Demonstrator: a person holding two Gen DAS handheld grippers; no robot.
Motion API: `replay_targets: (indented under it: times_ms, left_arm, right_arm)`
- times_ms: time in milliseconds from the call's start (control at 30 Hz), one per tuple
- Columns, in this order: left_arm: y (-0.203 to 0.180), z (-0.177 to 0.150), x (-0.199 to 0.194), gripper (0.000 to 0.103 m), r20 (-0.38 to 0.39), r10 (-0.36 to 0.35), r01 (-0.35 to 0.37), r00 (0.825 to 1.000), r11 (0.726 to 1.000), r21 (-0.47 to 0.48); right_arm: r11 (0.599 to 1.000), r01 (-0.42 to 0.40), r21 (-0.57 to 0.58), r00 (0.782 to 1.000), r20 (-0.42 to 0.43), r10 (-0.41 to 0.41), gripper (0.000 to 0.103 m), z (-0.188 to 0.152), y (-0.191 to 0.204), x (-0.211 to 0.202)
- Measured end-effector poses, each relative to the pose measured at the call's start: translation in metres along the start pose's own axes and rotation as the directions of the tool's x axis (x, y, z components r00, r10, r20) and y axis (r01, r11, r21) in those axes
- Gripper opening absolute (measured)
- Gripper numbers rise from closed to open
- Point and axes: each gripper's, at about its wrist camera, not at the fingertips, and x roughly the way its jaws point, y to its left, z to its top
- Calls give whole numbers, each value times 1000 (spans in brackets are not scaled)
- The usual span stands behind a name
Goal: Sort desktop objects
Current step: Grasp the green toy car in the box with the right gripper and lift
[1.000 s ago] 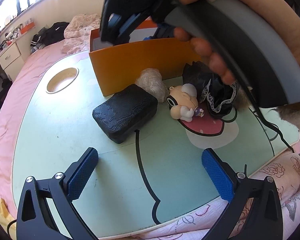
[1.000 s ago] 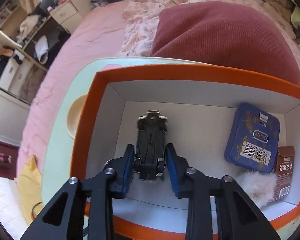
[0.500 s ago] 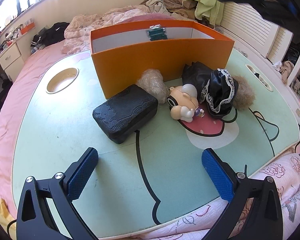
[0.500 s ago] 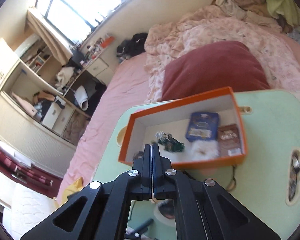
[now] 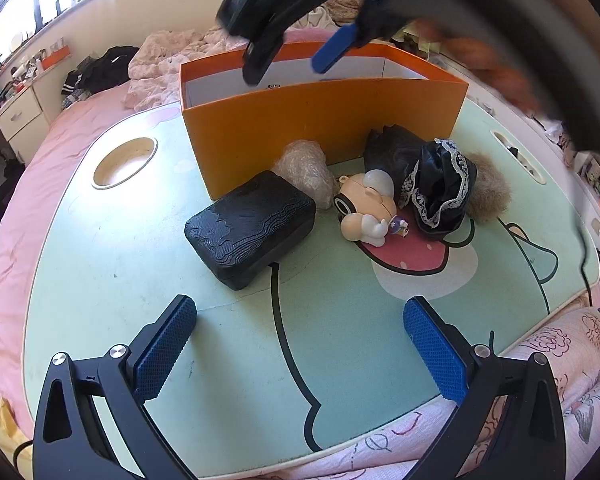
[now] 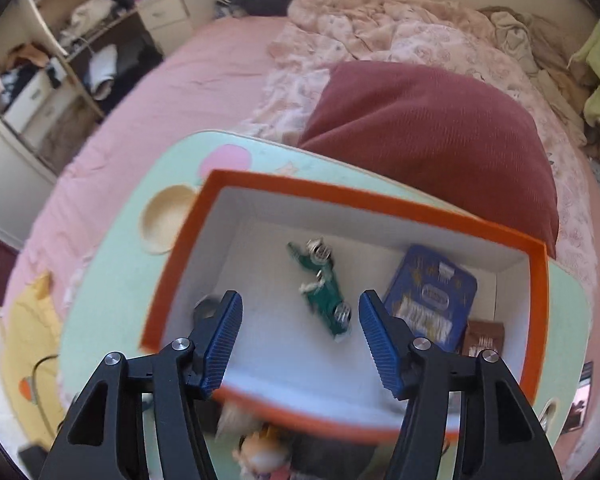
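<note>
One orange box (image 5: 324, 128) sits toward the back of the mint-green surface (image 5: 112, 264), and it's the only container out. Inside it, from the right wrist view, I count four things for sure: a green toy car (image 6: 324, 292) lying loose on the white floor of the box, a blue tin (image 6: 430, 304) flat at the right end, a brown carton (image 6: 484, 338) tucked just beside the tin in the corner, and some dark roundish thing (image 6: 204, 308) at the left end, half hidden behind a pad, can't say what it is.

Outside the box, on the surface in front of it, five things: one black textured case (image 5: 252, 228), one clear crinkly plastic bundle (image 5: 304, 170) touching the box wall, one small doll figure (image 5: 366, 208) lying down, one black lace-trimmed garment (image 5: 436, 182), and one tuft of brownish fur (image 5: 488, 192) peeking out behind it.

Two sets of tongs. The right tongs (image 6: 300, 324) hang over the box, pointing down into it, jaws opening with nothing pinched between the pads; the car lies down below them on the box floor. The left tongs (image 5: 300, 344) hover over bare surface near the front edge, spread wide and empty, well apart from the case. Both blue pads (image 5: 164, 348) are clear of everything.
</note>
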Motion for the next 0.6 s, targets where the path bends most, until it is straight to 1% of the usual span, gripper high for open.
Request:
replay_targets:
  times_ms: [33,67,100,133,200,233,300,367,400,433,533,567,600]
  left_arm:
    - [0,0,0,103,1,-1,1,1000,1000,0]
    - [1,0,0,103,2,-1,1,1000,1000,0]
    - [1,0,0,103,3,-2,2,1000,1000,1]
    - [2,0,1,103,4,-3,3,1000,1000,1]
    - [5,1,2,103,4,-6,6,1000,1000,-2]
    - [5,1,1,103,5,-6,6,1000,1000,-2]
    - [5,0,1,103,6,-4,4,1000,1000,-1]
    - [4,0,1,103,6,-4,4,1000,1000,-1]
    - [4,0,1,103,6,-4,4,1000,1000,-1]
    - [4,0,1,103,6,-3,3,1000,1000,0]
    - [4,0,2,103,6,-3,3,1000,1000,-1]
    - [4,0,2,103,6,-3,3,1000,1000,-1]
    - [4,0,2,103,6,-3,3,1000,1000,-1]
  right_arm:
    - [1000,14,9,1000,-26,-14,60,5,-1,12]
    - [1000,11,9,999,-51,-10,57,8,-3,21]
    - [1000,7,1,995,-95,-7,46,8,-4,34]
    - [1000,8,-5,992,-126,-9,30,8,-4,42]
    - [998,38,-45,992,-116,-43,23,6,-3,46]
    - [998,33,-54,993,-112,-39,23,4,-3,45]
    - [999,-7,-32,995,-95,4,23,1,-6,39]
    - [998,-58,2,998,-10,58,23,-8,-11,23]
    - [996,-86,16,996,33,85,23,-12,-14,14]
    - [988,-144,48,984,108,139,23,-21,-21,-4]
    - [960,-262,97,941,247,231,23,-41,-38,-46]
    - [955,-280,100,928,283,243,23,-51,-45,-63]
    - [955,-281,98,923,301,241,23,-60,-48,-76]
